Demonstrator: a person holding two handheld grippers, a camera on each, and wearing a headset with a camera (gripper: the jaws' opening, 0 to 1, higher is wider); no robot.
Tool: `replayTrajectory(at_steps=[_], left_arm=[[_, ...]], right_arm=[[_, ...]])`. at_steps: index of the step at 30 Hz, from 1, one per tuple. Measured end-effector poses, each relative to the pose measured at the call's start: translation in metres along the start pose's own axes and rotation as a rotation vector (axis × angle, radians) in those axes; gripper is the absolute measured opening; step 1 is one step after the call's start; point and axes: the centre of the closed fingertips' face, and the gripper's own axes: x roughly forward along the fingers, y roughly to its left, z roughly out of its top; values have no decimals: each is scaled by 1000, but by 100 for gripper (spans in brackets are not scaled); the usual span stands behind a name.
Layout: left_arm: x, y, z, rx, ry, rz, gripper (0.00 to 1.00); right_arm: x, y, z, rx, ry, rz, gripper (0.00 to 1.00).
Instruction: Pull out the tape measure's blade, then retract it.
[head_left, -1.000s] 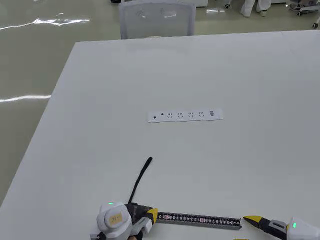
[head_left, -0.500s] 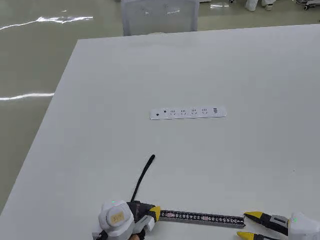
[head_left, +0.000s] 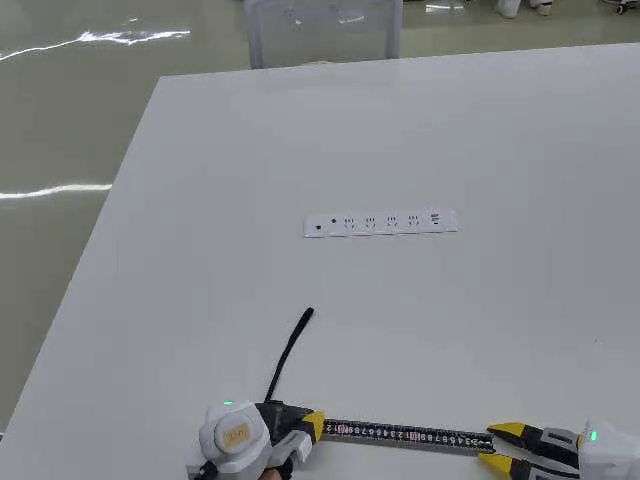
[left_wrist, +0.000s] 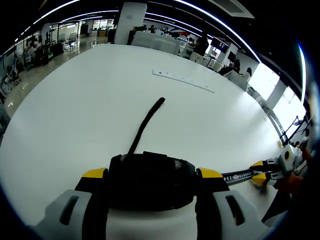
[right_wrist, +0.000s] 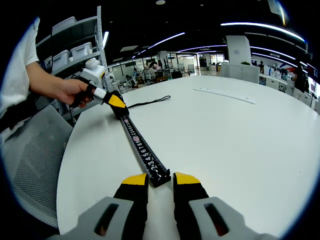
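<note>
The black tape measure (head_left: 283, 422) lies near the table's front edge, and my left gripper (head_left: 300, 436) is shut on its body (left_wrist: 150, 180). Its blade (head_left: 410, 436) runs out flat to the right across the white table (head_left: 250, 200). My right gripper (head_left: 498, 447) stands open at the blade's end, a yellow-tipped jaw on either side of the hook. In the right gripper view the blade (right_wrist: 137, 142) stretches away from between the jaws of my right gripper (right_wrist: 160, 179) to the left gripper (right_wrist: 115, 102). A black wrist strap (head_left: 290, 350) trails from the case toward the table's middle.
A white power strip (head_left: 380, 222) is set flat in the table's middle. A grey chair (head_left: 320, 30) stands at the far edge. The table's left edge drops to a shiny floor. A mesh chair (right_wrist: 35, 165) sits beside the person.
The head camera has shifted a little. The blade keeps the same length, and both grippers hold their places at its two ends.
</note>
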Motion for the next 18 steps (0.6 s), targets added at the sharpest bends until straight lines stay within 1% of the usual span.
replayTrajectory(at_steps=[1,6,12,13,18], left_arm=[[0,0,0,0,0,0,68],[0,0,0,0,0,-1,68],[0,0,0,-1,7,-2,68],[1,0,0,-1,9,-3,68],[1,0,0,0,7,-3,68]], right_arm=[[0,0,-1,-3,1,3,17],[1,-3,-2,-3,-3,7,16],[0,-1,0,-7,-5,11,15],[1,-2,-2,-8,-5,13,15],[0,-1,-2,-9,-7,15,14]])
